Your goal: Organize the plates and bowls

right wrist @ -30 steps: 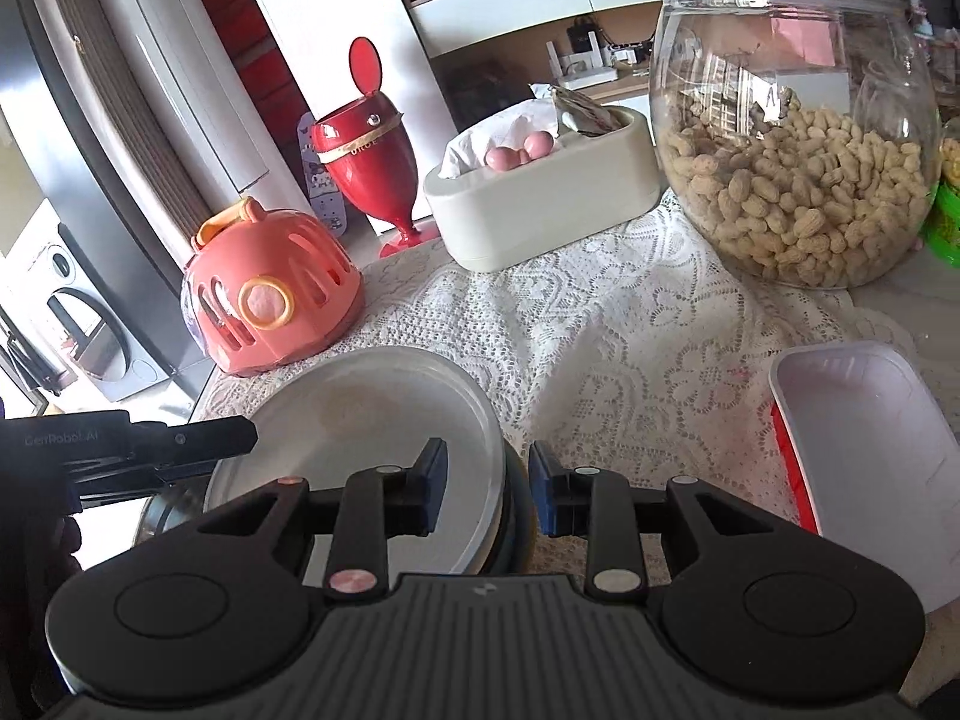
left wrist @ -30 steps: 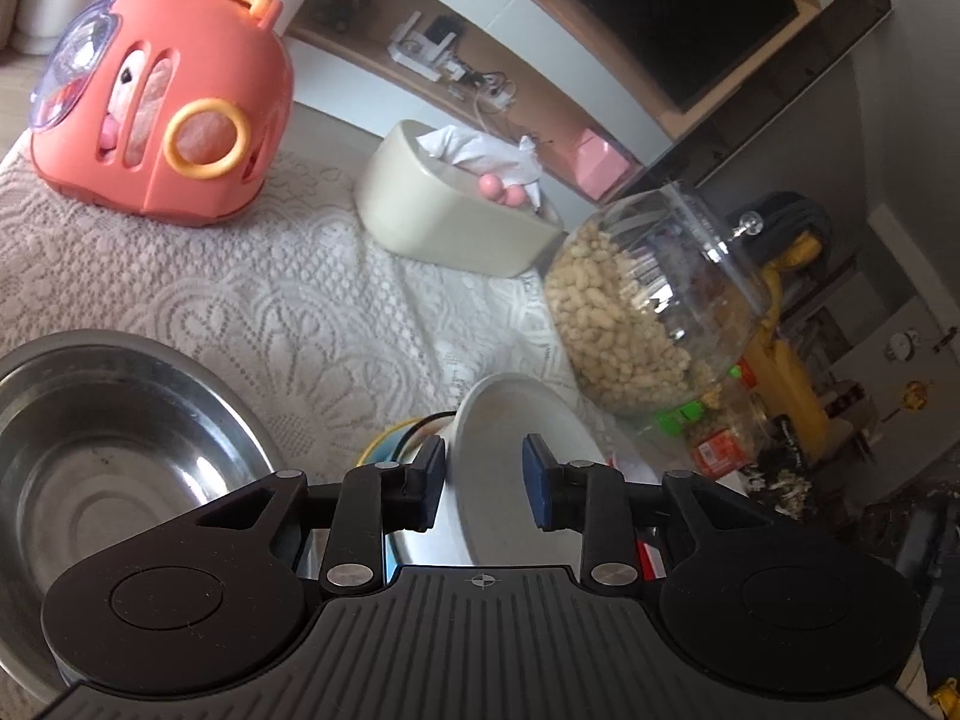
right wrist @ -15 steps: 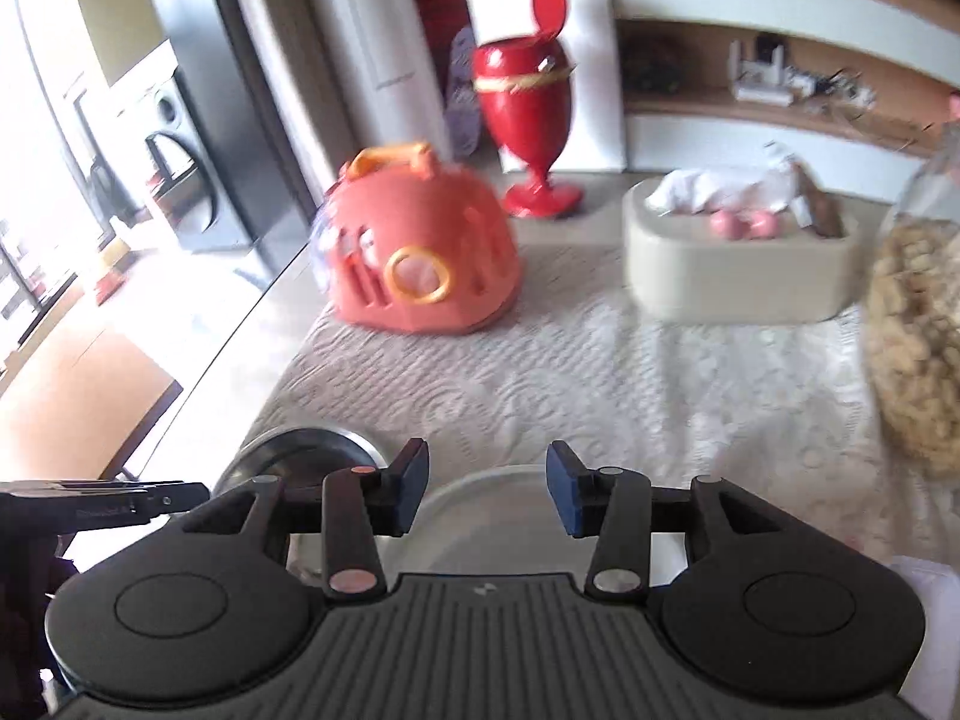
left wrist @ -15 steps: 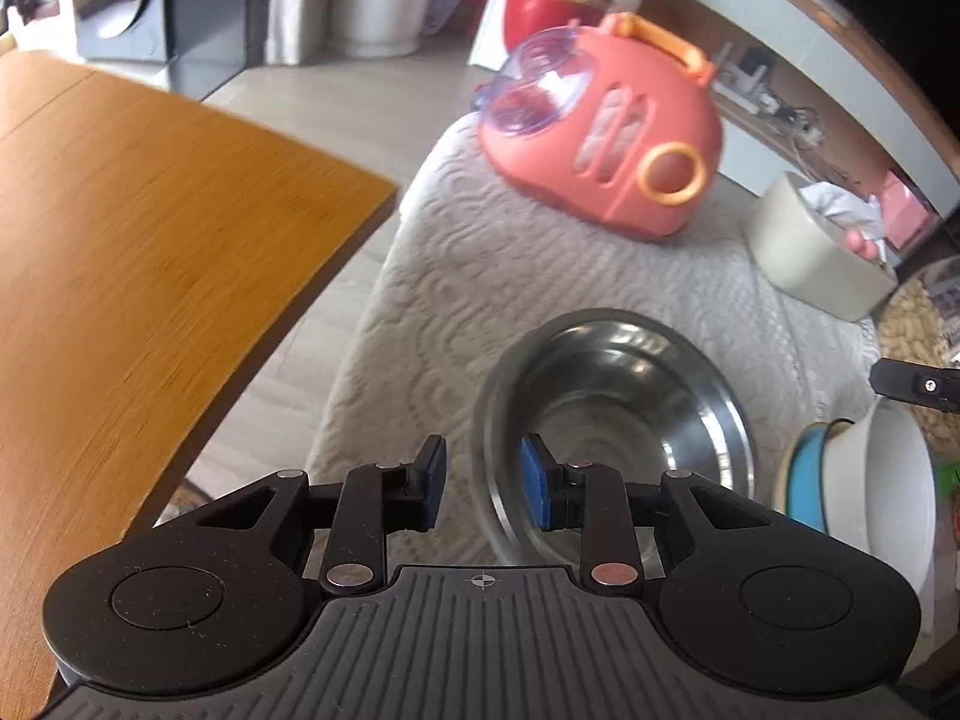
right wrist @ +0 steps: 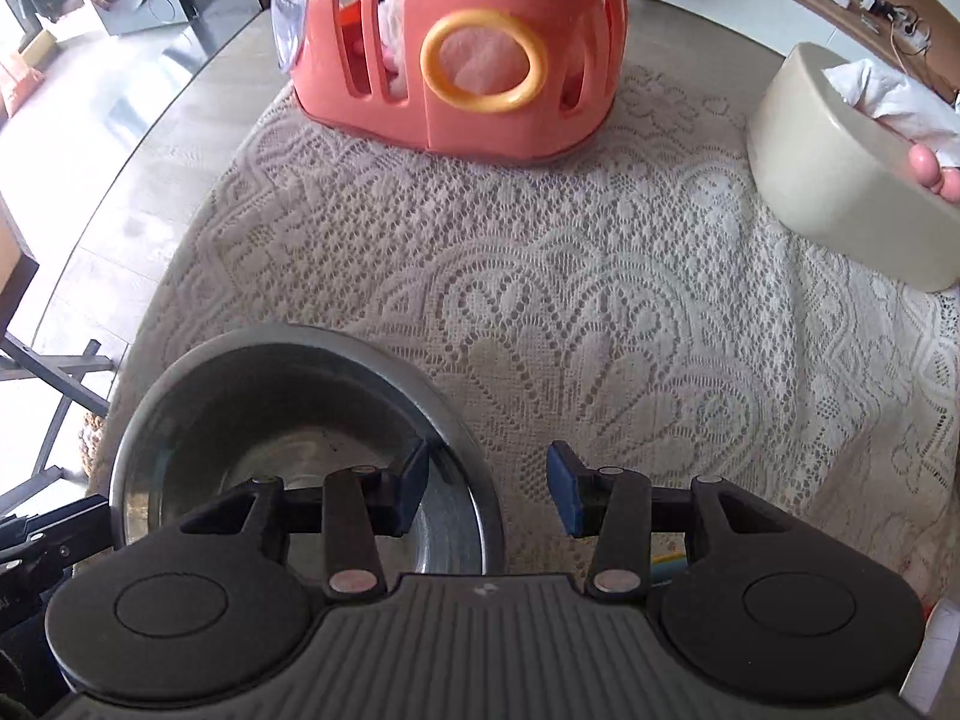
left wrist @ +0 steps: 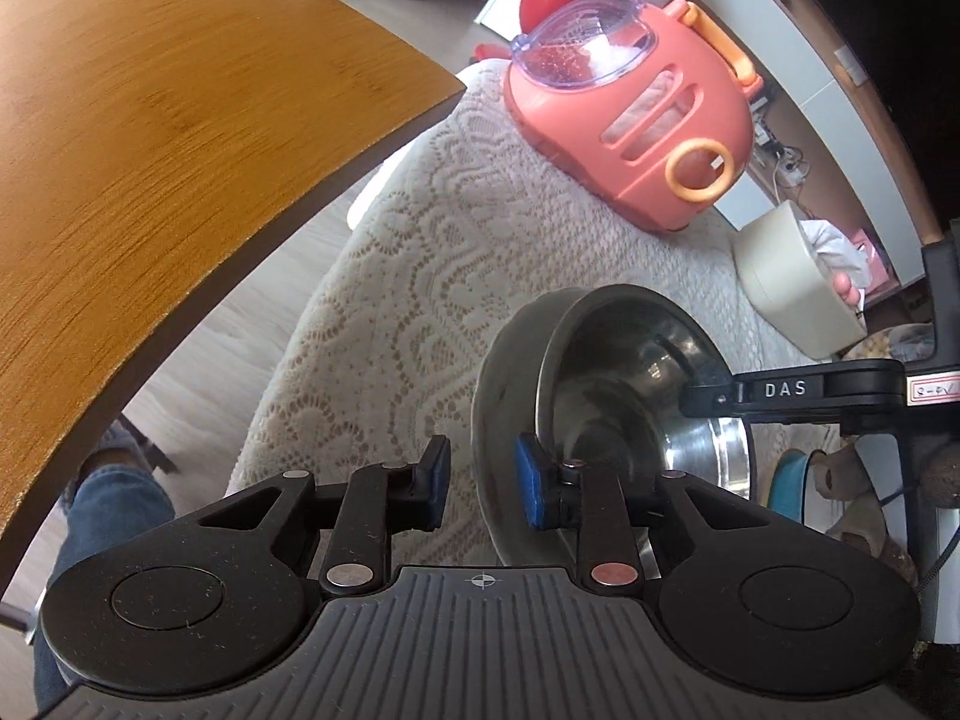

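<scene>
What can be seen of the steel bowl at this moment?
The steel bowl is round, with a shiny metal inside, a duller grey outside and a rolled rim. It sits on the lace tablecloth near the table's edge, in front of the pink carrier. Both claws are open and straddle its rim on opposite sides: the left claw and the right claw each have one blue pad inside and one outside. Whether any pad touches it cannot be told. It looks empty.

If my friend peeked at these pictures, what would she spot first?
Probably the big shiny steel bowl on the lace tablecloth, with the left gripper and right gripper each open astride its rim on opposite sides. Next, the bright coral-pink toy carrier with its orange ring, standing farther back on the cloth.
</scene>
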`<state>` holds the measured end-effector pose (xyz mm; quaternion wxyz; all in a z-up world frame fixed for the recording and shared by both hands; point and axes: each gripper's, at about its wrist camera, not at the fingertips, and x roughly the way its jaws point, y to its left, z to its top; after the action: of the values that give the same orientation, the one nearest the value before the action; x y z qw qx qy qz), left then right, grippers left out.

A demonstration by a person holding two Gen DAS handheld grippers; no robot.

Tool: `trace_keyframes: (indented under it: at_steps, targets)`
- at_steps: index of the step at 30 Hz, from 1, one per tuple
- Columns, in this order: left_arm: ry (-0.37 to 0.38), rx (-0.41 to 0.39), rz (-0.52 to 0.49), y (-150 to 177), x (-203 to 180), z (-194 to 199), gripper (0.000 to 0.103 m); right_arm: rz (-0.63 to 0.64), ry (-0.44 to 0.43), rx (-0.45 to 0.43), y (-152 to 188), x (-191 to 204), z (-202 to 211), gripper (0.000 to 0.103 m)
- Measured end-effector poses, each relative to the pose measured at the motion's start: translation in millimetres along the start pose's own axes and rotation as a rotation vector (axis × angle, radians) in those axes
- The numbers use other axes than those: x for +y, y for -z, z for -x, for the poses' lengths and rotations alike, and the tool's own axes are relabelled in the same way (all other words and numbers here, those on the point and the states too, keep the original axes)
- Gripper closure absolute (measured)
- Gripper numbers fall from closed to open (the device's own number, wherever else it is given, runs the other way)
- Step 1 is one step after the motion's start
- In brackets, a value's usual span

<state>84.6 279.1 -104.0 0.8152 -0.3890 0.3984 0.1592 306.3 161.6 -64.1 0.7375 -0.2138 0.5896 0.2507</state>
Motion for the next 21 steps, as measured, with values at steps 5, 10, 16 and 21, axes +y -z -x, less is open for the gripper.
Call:
trace_keyframes:
  at_steps: [5,10,16,21]
  targets:
    - [0.076,-0.05,0.063,-1,11,10,0.082,-0.006,-0.015,0.041,2,10,-11,0.06]
    - [0.167,-0.148,0.101,-4,20,30,0.078,0.016,0.011,0.03,9,20,-9,0.057]
    - [0.025,-0.027,-0.093,0,-14,1,0.077,0.035,0.02,0.023,11,22,-6,0.057]
    - [0.049,-0.018,-0.055,0,-6,-3,0.078,0.029,0.02,0.028,11,22,-7,0.056]
